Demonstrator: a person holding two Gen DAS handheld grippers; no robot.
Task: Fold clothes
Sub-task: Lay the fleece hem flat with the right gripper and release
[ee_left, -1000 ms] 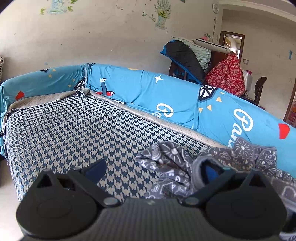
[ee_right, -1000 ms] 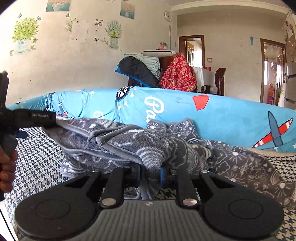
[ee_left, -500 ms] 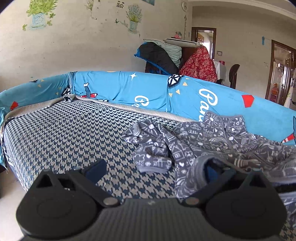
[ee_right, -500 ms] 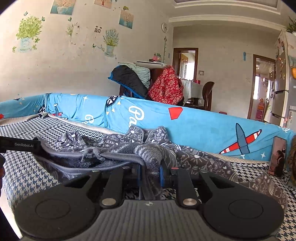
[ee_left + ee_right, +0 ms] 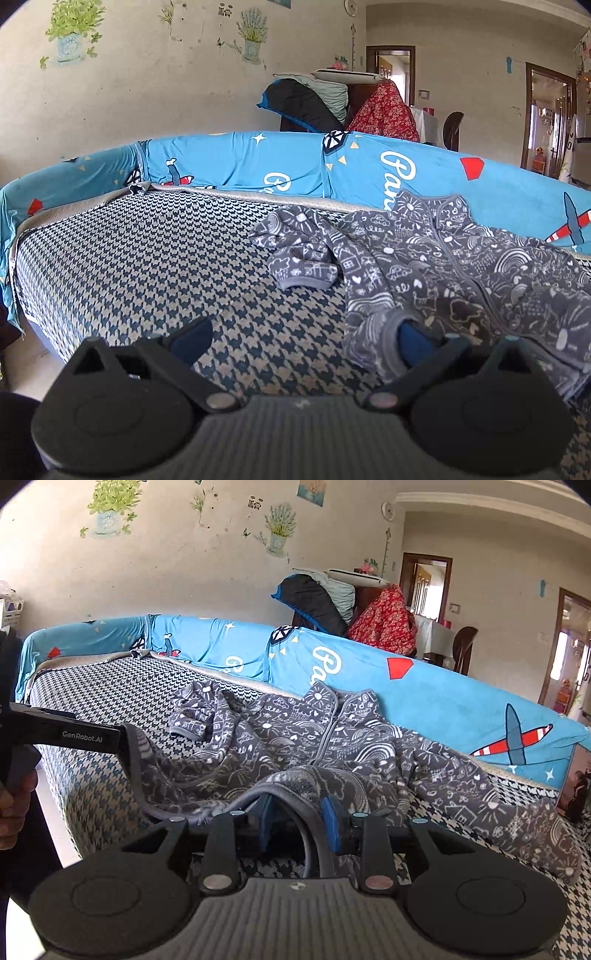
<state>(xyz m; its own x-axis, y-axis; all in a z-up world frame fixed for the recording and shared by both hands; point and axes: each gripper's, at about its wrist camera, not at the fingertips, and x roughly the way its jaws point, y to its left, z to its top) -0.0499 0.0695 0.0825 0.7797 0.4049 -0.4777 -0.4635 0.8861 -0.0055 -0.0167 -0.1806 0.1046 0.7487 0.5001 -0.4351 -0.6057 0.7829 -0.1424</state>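
A grey patterned jacket (image 5: 332,746) lies spread on the houndstooth seat of a sofa (image 5: 155,258), its collar against the blue printed backrest cover (image 5: 436,173) and its zip running toward the seat's front edge. One sleeve (image 5: 303,258) is bunched up toward the middle of the seat, its cuff folded over; the other trails off toward the right end of the seat. The left gripper (image 5: 306,334) sits at the front edge with its fingers (image 5: 192,338) spread wide: the left one over bare houndstooth, the right one tucked inside a fold of the jacket's hem, so nothing is pinched between them. In the right wrist view that same left gripper (image 5: 125,746) shows from the side, the hem draped over its tip, with a hand (image 5: 16,797) on its handle. The right gripper (image 5: 297,825) is at the hem further along, its blue fingers (image 5: 328,823) opening, with the piped edge of the jacket looped loosely between them (the pads are not pressing on the cloth). Clothes are piled on furniture (image 5: 332,602) behind the sofa.
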